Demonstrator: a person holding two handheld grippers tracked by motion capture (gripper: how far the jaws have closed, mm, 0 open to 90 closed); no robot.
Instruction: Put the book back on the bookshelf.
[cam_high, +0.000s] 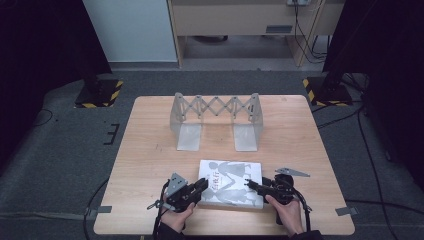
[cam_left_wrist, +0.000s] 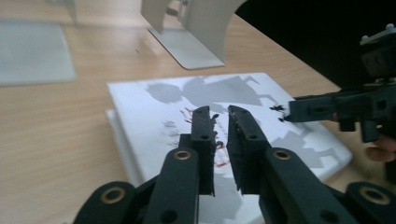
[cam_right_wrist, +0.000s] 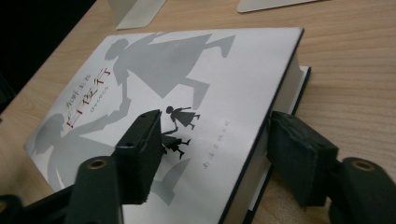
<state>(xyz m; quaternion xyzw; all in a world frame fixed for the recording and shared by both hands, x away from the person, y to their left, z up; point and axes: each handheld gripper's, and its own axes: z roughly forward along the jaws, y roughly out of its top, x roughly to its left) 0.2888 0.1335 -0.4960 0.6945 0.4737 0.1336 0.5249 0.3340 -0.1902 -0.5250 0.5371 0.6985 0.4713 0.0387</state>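
Pale wooden table (cam_high: 150, 165), book (cam_high: 231, 182) flat at near edge. Left gripper (cam_left_wrist: 219, 126) shut, empty, above cover. Right gripper (cam_right_wrist: 212, 154) straddling spine edge, not yet pinching; best squeezed squarely before lifting toward rack (cam_high: 215, 120).

I count one white book (cam_high: 231, 183) under my fingers, one grey expanding rack (cam_high: 215, 120) beyond them, and two grippers, all on one counter (cam_high: 150, 150).

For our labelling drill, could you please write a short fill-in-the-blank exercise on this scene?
1. The white book lies ____ on the wooden table.
2. The right tongs straddle the book's ____ cover.
3. The left tongs are ____.
4. The grey expanding bookend rack holds ____ books.

Missing words: flat; front; shut; no
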